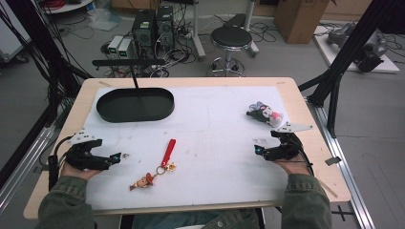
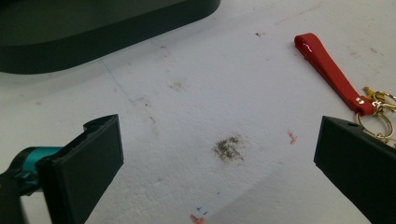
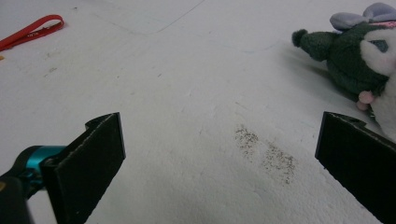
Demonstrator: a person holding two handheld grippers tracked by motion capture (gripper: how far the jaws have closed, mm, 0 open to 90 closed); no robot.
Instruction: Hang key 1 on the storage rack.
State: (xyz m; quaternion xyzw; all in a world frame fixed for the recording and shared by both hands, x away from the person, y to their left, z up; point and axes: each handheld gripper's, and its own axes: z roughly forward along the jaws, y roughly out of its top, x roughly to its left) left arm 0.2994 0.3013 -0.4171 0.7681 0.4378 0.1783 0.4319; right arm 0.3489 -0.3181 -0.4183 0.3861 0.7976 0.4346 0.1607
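Right now I have both grippers resting low at the near edge of the white mat [image 1: 215, 119], one at each side. My left gripper [image 1: 114, 158] has its jaws spread wide with nothing between them; in the left gripper view only bare, smudged mat lies in the gap. My right gripper [image 1: 259, 150] is just as wide apart and empty, with a grey speckled stain on the mat between its jaws in the right gripper view.

Between the two grippers lies a keychain with a red strap [image 1: 168, 152], a gold ring and a small cowboy figure [image 1: 143, 182] at its near end. From the left gripper view the red strap [image 2: 329, 70] sits just beyond the right-hand jaw, apart from it, and the gold ring [image 2: 378, 122] disappears behind that jaw's upper edge. I cannot tell whether they touch.

A small dark plush toy [image 1: 264, 114] with a white face and purple ears lies beyond the right gripper, near it but not touching. A black oval tray [image 1: 135, 105] sits at the far left of the mat, well apart from the left gripper.

I can read no writing or labels on any of these.
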